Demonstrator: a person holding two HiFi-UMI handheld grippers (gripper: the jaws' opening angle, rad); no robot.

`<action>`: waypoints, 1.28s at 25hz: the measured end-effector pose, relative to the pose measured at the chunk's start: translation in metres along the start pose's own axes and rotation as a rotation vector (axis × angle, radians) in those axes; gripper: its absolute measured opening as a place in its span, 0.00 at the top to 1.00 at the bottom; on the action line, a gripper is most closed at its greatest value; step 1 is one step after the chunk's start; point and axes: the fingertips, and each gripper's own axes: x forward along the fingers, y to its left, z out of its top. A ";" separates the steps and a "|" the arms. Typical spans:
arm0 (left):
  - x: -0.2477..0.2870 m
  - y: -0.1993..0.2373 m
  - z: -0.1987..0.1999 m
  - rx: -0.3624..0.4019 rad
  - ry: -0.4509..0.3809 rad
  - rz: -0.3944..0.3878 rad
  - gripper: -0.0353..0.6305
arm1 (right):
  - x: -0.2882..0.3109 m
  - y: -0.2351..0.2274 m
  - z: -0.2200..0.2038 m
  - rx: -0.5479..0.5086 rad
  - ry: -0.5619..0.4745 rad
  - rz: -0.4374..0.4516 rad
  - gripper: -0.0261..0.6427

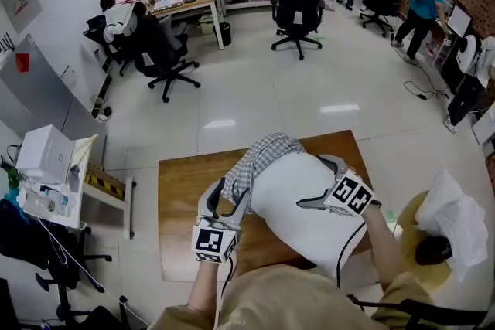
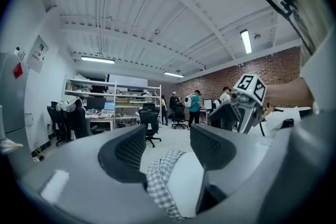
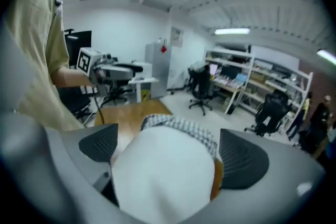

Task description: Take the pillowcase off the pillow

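My left gripper [image 1: 230,197] and right gripper [image 1: 319,183] are grey, each bearing a white cube [image 1: 215,241] with black square markers and trailing a black cable [image 1: 346,247]; my shirt [image 1: 294,305], bottom centre, is khaki.

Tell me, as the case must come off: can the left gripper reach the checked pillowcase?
Likely yes: the left gripper is open and the pillowcase lies right at its jaws, nothing in the way.

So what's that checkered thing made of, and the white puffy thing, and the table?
The checkered pillowcase looks like thin woven cloth: matte, bunched in soft folds. The white pillow seems smooth fabric over soft stuffing; it bulges roundly. The table looks like wood or wood-look board, brown, slightly shiny.
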 end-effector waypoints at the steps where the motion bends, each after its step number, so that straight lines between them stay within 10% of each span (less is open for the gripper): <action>1: -0.002 0.002 0.001 0.009 0.002 0.003 0.58 | 0.018 0.000 -0.020 -0.015 0.122 0.070 0.08; 6: -0.018 0.016 0.004 0.016 0.013 0.037 0.58 | 0.108 -0.012 -0.104 0.026 0.456 0.194 0.08; 15: -0.042 0.029 -0.029 0.005 0.034 0.112 0.58 | 0.229 -0.017 -0.256 0.103 0.701 0.008 0.16; 23: -0.061 0.045 -0.065 -0.060 0.083 0.125 0.58 | 0.206 -0.013 -0.206 0.089 0.496 0.035 0.87; 32: -0.073 0.039 -0.163 -0.222 0.342 -0.011 0.61 | 0.115 0.011 -0.101 0.396 0.120 0.192 0.95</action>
